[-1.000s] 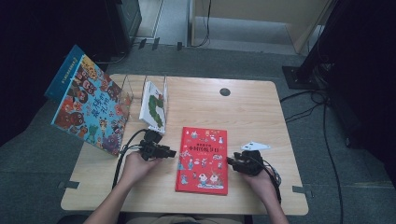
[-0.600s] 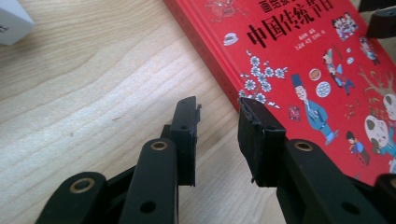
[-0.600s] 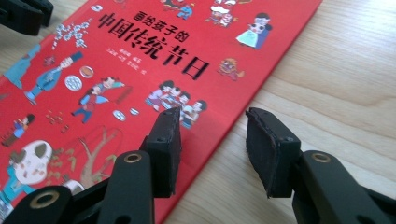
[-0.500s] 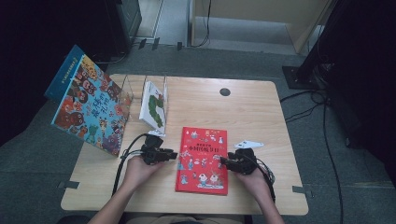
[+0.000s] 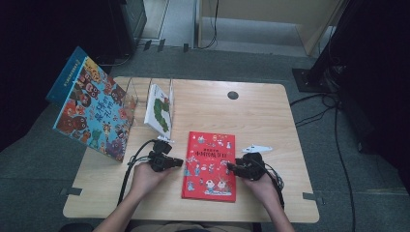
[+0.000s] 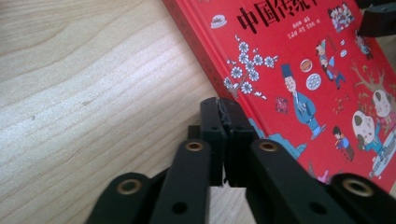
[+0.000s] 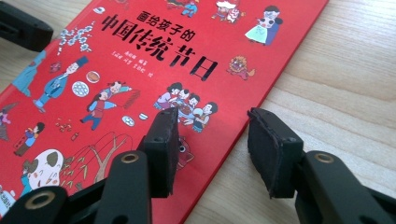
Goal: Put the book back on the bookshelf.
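A red picture book [image 5: 210,164] lies flat on the wooden table [image 5: 261,116], near the front edge. My left gripper [image 5: 181,162] rests on the table at the book's left edge. Its jaws have just closed and stand shut, pad against pad [image 6: 224,140], with nothing between them. My right gripper [image 5: 231,167] is open at the right edge of the book [image 7: 140,70]. Its jaws have just widened a little. One fingertip [image 7: 163,140] hovers over the cover and the other over bare wood. The book [image 6: 317,74] is not gripped.
A large colourful book [image 5: 94,116] leans at the table's left edge with a blue one behind it. A white book with a green picture [image 5: 159,110] stands in a clear rack [image 5: 133,92]. A black grommet [image 5: 233,95] sits far centre. Cables trail from both grippers.
The left gripper's jaws have closed beside the book's left edge. The right gripper has edged a little left, so its tips now straddle the book's right edge.
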